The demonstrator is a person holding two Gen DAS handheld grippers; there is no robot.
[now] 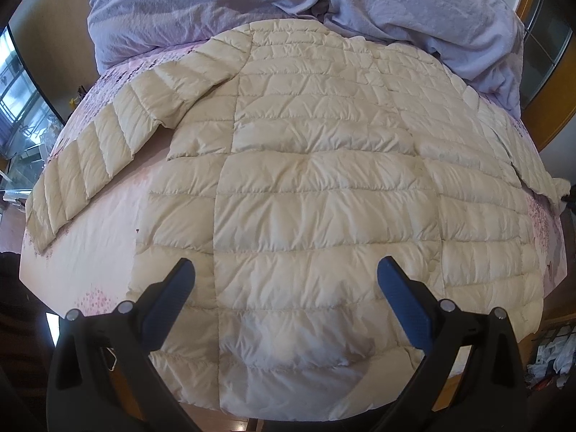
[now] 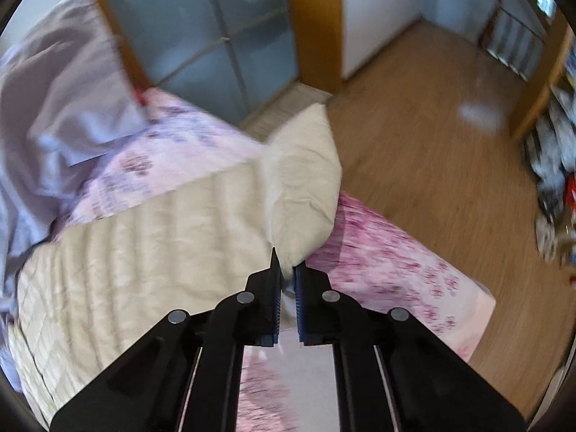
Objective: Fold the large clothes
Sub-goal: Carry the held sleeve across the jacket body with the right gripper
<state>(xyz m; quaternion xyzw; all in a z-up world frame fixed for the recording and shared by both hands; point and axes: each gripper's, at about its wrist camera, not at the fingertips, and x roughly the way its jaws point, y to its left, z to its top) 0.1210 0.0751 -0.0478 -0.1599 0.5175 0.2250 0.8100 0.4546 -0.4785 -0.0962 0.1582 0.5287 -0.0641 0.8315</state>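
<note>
- My left gripper (image 1: 286, 273) has its jaws spread wide, nothing between the pads, hanging above the lower back panel of the cream quilted jacket (image 1: 306, 187)
- My right gripper (image 2: 287, 268) is clenched on the cuff end of the jacket's right sleeve (image 2: 302, 180), a narrow pinch of cream fabric caught between the blue pads
- The jacket lies spread flat on the pink floral bedsheet (image 1: 108, 237), its left sleeve (image 1: 93, 158) stretched out toward the bed's left edge
- The lavender duvet (image 1: 201, 7) is bunched at the head of the bed, touching the jacket's collar end
- The held sleeve reaches over the bed's edge; beyond it lies open wooden floor (image 2: 414, 151)
</note>
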